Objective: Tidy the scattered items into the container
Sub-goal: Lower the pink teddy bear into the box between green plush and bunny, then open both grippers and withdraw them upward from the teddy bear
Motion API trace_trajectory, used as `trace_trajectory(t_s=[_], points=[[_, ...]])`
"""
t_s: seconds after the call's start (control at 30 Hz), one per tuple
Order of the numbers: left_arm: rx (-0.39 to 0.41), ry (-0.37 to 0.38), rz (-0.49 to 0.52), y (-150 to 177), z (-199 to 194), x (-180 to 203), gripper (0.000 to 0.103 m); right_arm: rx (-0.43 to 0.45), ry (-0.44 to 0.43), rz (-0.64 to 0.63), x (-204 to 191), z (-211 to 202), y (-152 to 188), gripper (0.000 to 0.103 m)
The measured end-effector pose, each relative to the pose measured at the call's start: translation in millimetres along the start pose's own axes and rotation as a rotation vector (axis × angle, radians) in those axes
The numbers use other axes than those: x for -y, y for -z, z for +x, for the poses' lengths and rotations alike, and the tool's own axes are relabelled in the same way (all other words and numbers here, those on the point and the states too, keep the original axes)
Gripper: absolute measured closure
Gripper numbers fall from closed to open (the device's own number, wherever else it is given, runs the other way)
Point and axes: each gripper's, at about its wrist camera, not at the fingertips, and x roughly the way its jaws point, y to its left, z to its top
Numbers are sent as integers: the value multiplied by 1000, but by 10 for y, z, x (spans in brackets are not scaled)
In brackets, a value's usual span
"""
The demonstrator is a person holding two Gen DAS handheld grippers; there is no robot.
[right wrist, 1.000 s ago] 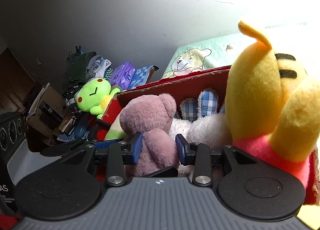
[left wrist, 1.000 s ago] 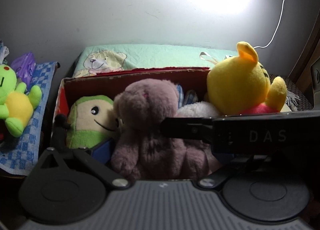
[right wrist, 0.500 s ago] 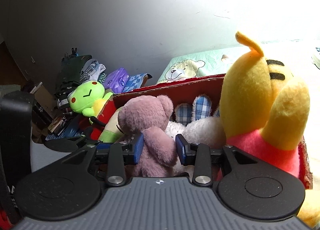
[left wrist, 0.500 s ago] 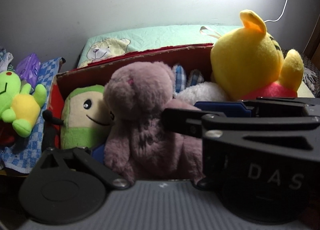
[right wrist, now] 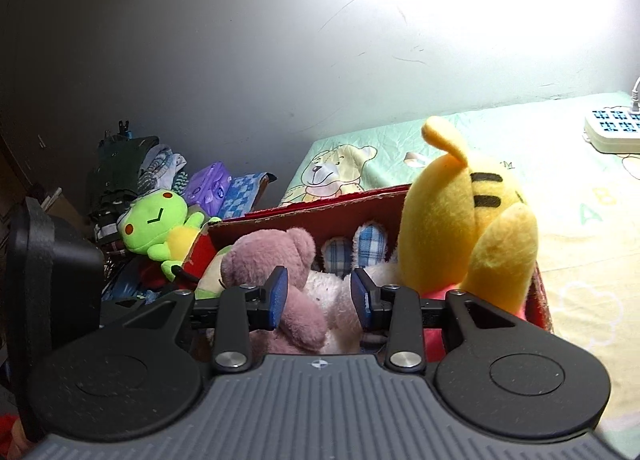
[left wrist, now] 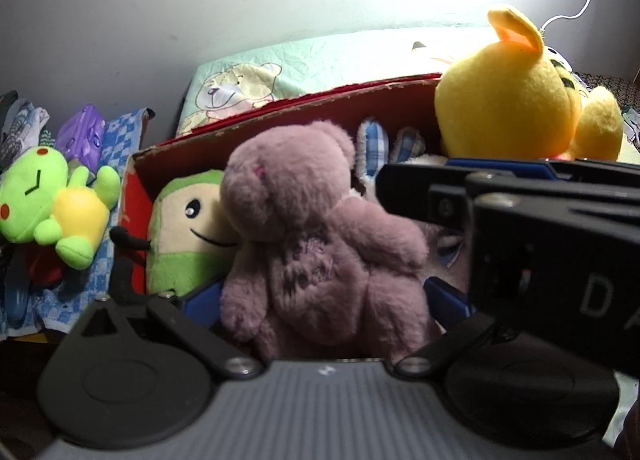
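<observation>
1. Left gripper: blue pads spread wide on either side of the mauve teddy bear; pad contact hidden behind the plush, so cannot tell if clamped or just straddling.
2. Right gripper: blue pads apart, gap visible between them, holding nothing; hovering above the box contents, with the bear's arm and the white plush seen through the gap.
3. Right gripper's black body crossing the right side of the left wrist view, just beside the bear.
4. Mauve teddy bear: back to the camera, upright, at the near side of the red cardboard box.
5. Same box, from its left end: green-hooded plush with smiling face, the bear, white plush with blue plaid ears, yellow tiger-striped plush sitting highest at the right end, pink-red base under it.
6. Still outside the box: lime green frog plush with yellow belly, lying on a blue checkered cloth to the left of the box.
7. Purple item and pile of clothes behind the frog, against the wall.
8. Box sitting on a pale green sheet with teddy print.
9. White power strip on the sheet, far right, well apart from the box.
</observation>
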Motion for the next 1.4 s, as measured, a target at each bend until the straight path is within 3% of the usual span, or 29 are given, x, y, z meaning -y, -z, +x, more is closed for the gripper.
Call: trace_trajectory(t_s=[0.2, 0.57, 0.77, 0.93, 1.13, 1.4], points=[[1, -36, -22, 10, -108, -27, 1, 16, 36, 13, -3, -107, -17, 66], [40, -36, -111, 89, -349, -118, 6, 46, 125, 29, -41, -360, 47, 64], [33, -72, -160, 150, -431, -131, 1, 30, 178, 9, -124, -441, 116, 59], [38, -116, -142, 225, -513, -60, 1, 14, 202, 13, -172, -497, 185, 59], [5, -128, -143, 307, -529, -17, 1, -6, 251, -1, -226, -532, 261, 59], [24, -152, -157, 355, -609, 15, 1, -12, 265, 7, -217, -581, 316, 57]])
